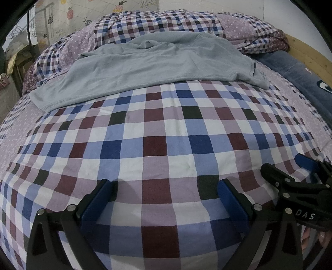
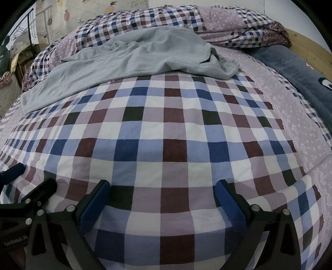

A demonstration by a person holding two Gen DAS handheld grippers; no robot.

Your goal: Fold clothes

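A light grey garment (image 1: 149,68) lies spread and a bit rumpled across the far half of a checked bed sheet (image 1: 157,133); the right wrist view shows the same garment (image 2: 124,62) with a bunched sleeve at its right end. My left gripper (image 1: 164,195) hovers open over the near part of the sheet, well short of the garment, with nothing between its blue pads. My right gripper (image 2: 161,195) is likewise open and empty over the near sheet (image 2: 166,135). Each gripper shows at the edge of the other's view: the right gripper (image 1: 290,174) and the left gripper (image 2: 25,180).
A rumpled checked and dotted quilt (image 1: 166,22) is piled behind the garment. A dark blue blanket (image 1: 300,76) lies along the right side by a wooden bed board (image 1: 311,54). A pineapple-print curtain (image 1: 83,12) hangs at the back left.
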